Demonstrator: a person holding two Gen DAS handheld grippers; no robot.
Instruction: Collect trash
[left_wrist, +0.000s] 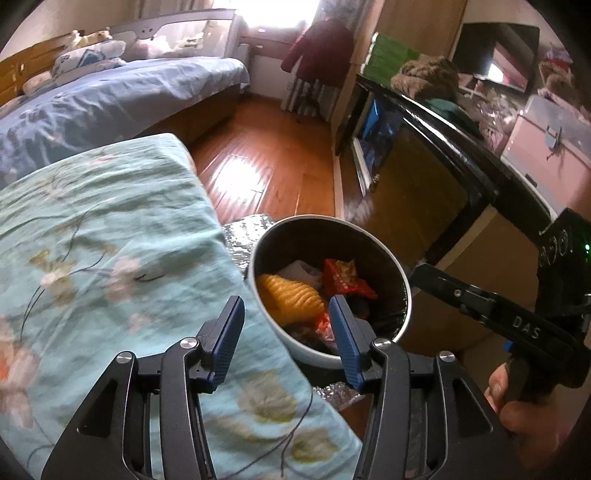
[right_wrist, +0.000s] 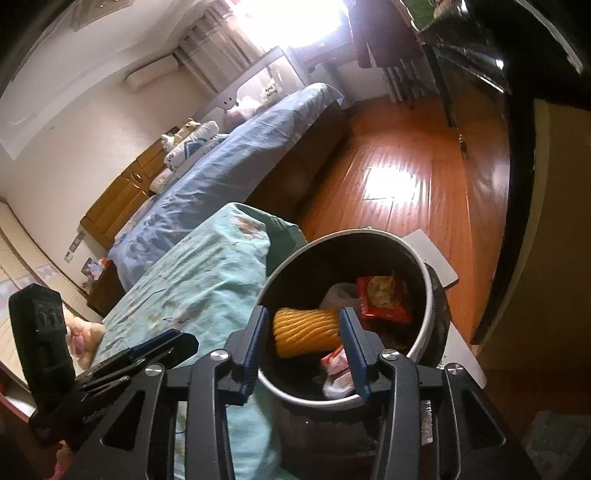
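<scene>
A round trash bin (left_wrist: 314, 218) with a pale rim and dark liner stands on the floor beside a cloth-covered surface. Inside lie a yellow ribbed item (left_wrist: 288, 300), a red snack wrapper (left_wrist: 345, 277), white crumpled paper (left_wrist: 303, 270) and a small red-and-white wrapper (left_wrist: 325, 328). My left gripper (left_wrist: 286, 314) hangs open over the bin's near left rim with nothing between its fingers. In the right wrist view, my right gripper (right_wrist: 303, 325) is open above the bin (right_wrist: 369, 232). The yellow item (right_wrist: 306, 328) shows through the gap and rests among the trash, untouched by the pads.
A teal floral cloth (left_wrist: 110, 240) covers the surface left of the bin. A bed with a blue cover (left_wrist: 110, 96) lies beyond it. A black-framed cabinet (left_wrist: 443, 147) runs along the right. Shiny wooden floor (left_wrist: 266, 162) stretches behind the bin, and silver foil matting (left_wrist: 240, 236) lies under it.
</scene>
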